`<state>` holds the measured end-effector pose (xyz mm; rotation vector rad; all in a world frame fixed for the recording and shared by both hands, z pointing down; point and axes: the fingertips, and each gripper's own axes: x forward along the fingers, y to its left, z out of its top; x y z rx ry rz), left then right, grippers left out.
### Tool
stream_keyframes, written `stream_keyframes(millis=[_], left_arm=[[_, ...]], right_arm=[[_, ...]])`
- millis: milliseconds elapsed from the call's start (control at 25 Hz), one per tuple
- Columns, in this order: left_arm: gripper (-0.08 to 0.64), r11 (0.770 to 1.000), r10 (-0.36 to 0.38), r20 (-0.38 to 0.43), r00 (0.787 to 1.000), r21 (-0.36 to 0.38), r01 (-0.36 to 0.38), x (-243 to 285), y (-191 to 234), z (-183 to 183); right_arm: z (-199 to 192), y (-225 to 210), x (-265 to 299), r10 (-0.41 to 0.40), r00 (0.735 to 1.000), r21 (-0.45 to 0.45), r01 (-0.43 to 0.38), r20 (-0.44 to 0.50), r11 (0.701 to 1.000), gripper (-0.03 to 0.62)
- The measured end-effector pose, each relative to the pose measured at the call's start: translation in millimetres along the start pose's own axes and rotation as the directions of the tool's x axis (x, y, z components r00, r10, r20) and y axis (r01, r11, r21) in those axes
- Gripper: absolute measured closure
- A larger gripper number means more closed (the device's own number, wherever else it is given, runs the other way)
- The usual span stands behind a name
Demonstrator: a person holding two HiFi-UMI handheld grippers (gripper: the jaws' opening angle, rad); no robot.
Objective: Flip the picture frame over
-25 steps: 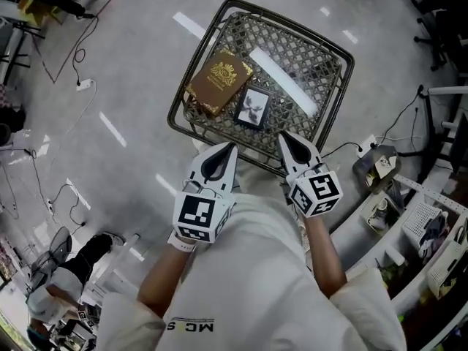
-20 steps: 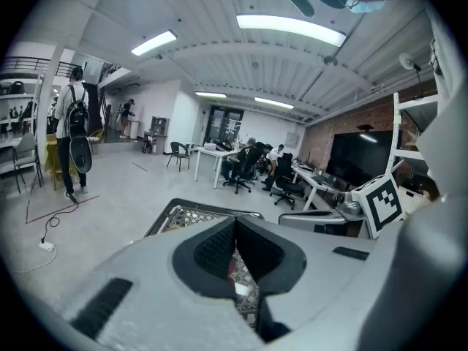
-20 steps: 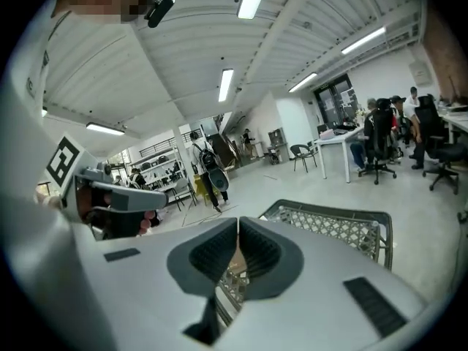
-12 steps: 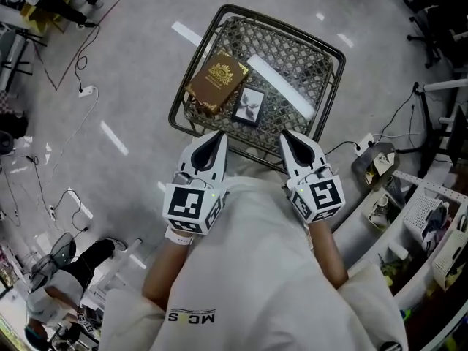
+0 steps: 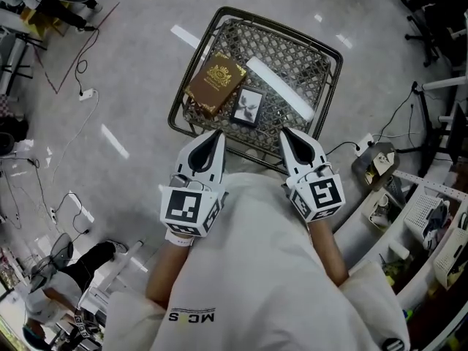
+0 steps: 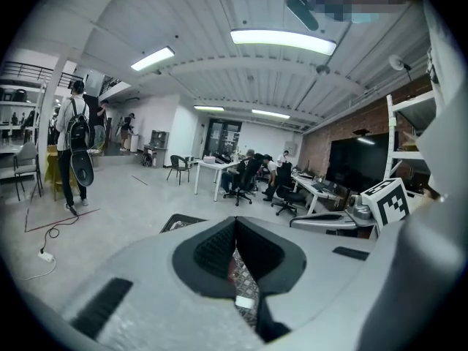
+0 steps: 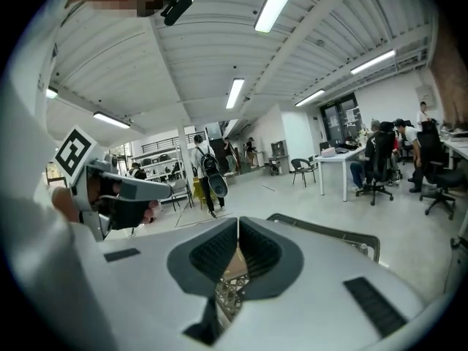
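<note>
Picture frame (image 5: 247, 107): picture side up, flat on the lattice table (image 5: 292, 53), towards its near edge, just right of the brown box (image 5: 216, 84)
Long axis: roughly straight away from the body, tipped slightly to the right
Left gripper (image 5: 217, 134): over the table's near rim, close to the body, jaws together with nothing between them
Right gripper (image 5: 287, 132): level with the left one, jaws likewise pressed together and empty
Bearing: frame ahead of both tips and between them, apart from each, neither plainly nearer
Stage: fits a frame face up and due to go face down, or one already turned up from its back; not settled by this view
Handling: thin and lying flat, so probably awkward to catch by an edge
</note>
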<state>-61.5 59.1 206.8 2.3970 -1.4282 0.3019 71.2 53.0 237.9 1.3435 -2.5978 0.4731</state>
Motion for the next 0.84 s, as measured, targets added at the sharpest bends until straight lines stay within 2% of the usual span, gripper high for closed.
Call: stream_keyframes(millis=[360, 840], left_arm=[[0.535, 1.0, -0.018, -0.004, 1.0, 0.02, 0.018, 4, -3, 4], [0.535, 0.999, -0.023, -0.009, 1.0, 0.021, 0.024, 4, -7, 3]], right_arm=[[15, 0, 3, 0.004, 0.999, -0.021, -0.003, 0.034, 1.0, 0.568], [14, 2, 2, 0.003, 0.999, -0.018, -0.002, 0.041, 1.0, 0.568]])
